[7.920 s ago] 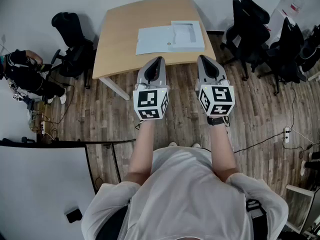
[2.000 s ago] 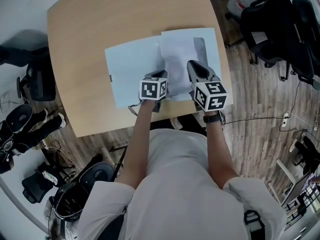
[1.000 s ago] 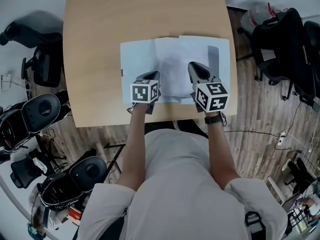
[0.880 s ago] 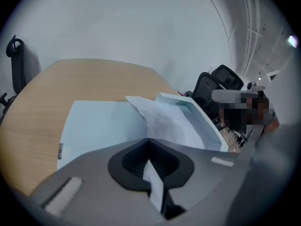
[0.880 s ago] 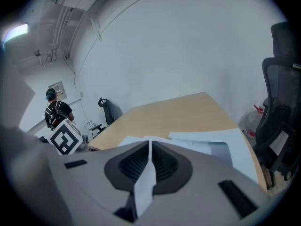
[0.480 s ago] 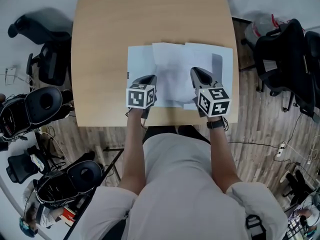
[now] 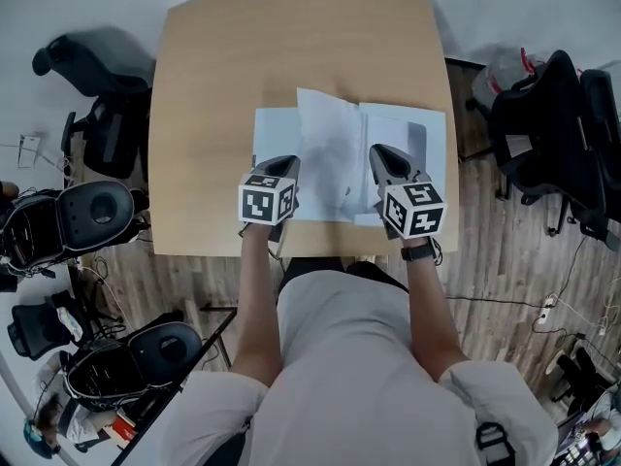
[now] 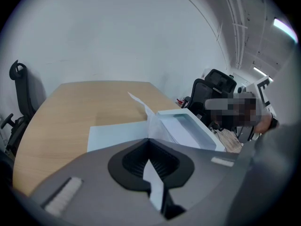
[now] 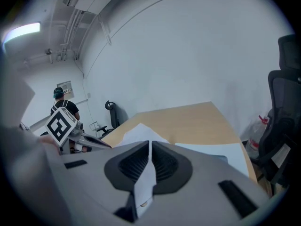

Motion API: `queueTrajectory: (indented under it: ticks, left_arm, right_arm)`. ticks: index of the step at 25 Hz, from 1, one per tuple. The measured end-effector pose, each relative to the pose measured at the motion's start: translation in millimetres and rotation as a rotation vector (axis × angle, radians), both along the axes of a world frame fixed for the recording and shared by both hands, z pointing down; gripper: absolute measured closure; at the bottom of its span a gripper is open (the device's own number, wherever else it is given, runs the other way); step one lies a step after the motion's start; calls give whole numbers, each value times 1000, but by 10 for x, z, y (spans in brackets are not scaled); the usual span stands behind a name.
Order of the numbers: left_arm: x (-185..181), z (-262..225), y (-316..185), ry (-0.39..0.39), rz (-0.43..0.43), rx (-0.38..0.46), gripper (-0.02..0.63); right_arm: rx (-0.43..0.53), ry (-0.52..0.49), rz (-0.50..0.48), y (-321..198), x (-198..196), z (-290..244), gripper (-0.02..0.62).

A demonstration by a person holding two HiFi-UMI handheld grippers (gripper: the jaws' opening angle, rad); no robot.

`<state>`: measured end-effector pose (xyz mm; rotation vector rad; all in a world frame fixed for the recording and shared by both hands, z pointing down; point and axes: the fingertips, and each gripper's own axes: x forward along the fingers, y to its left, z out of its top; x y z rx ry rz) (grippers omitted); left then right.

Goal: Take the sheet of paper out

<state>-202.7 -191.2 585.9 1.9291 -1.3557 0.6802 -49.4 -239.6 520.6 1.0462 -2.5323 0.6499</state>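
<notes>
The sheet of paper is white and slightly crumpled. It stands up off the table, with its top left corner raised to a point over the pale blue folder lying flat beneath it. The sheet is pinched at its near edge from both sides. The left gripper has its jaws pressed together on the near left corner. In the left gripper view a strip of paper runs back between the dark ribbed pads. The right gripper is likewise clamped on the near right part of the sheet, and a white fold shows between its pads in its own view.

Both forearms reach forward from the person's body, roughly parallel. Each gripper slants down toward the table, and the marker cubes face up at the head camera. The grippers are level with each other near the table's front edge, with the sheet spanning the space between them.

The folder spreads out to both sides of the sheet, and its right half shows a raised rim in the left gripper view. I cannot tell whether that is a pocket or a shallow tray. The sheet's near edge is hidden behind the grippers in the head view, and I cannot tell whether its far edge is still tucked into the folder.

Office chairs stand on the wooden floor around the table.
</notes>
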Motion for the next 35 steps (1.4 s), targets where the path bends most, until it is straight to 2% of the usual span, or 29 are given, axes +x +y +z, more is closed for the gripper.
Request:
queueTrajectory:
  ticks: [9,21,28,35]
  left_arm:
    - [-38,-474,-41,-14,-30,121,597]
    - [170,-1476,-180,13,-103,411,597]
    - [300,-2136,-196,25,-168,592,598]
    - [374,-2633,-149,24,-254,727,598]
  right_arm:
    - [70,-28,4,64,12,-338,581]
    - [205,-85,34,167,145,-1033,581]
    - [329,-134,76,217,298,-1629,581]
    - [485,-137,114,330,432,-2202,581]
